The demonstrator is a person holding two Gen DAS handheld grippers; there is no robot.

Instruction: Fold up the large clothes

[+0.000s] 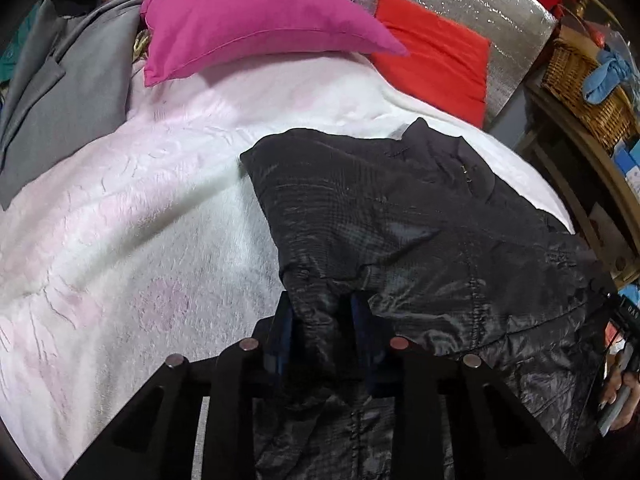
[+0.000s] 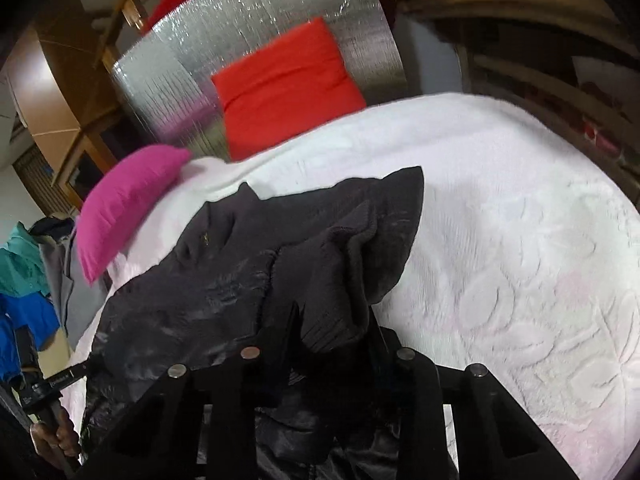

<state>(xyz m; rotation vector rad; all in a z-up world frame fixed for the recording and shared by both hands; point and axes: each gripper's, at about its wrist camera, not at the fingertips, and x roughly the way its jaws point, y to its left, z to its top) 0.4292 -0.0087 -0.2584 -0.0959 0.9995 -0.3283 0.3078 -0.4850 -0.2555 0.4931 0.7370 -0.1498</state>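
While spread over the near right part of the bed point(image 1: 120, 220), black jacket point(image 1: 400, 220) bunched up between blue-padded fingers point(image 1: 282, 332) of left hand-held gripper point(image 1: 320, 328). Jaws closed part way, pinching a fold of shiny quilted fabric at the near edge. Rest of the garment running away to the right and far side, collar toward the red cushion point(image 1: 436, 60).

Seen from the right wrist: ribbed knit cuff point(image 2: 332, 312) of the same jacket point(image 2: 180, 300) clamped in right hand-held gripper point(image 2: 332, 344), jaws narrowed onto it, sleeve draped back over the body of the garment. Fingertips themselves mostly hidden by dark cloth. Other gripper glimpsed low at the left edge, by the jacket's hem.

Lying on a white textured bedspread point(image 2: 520, 240), well short of pink pillow point(image 1: 260, 20) at the head. Grey garment point(image 1: 68, 100) heaped at far left. Wicker basket point(image 1: 580, 80) on a shelf to the right, holding something light blue point(image 1: 608, 74).
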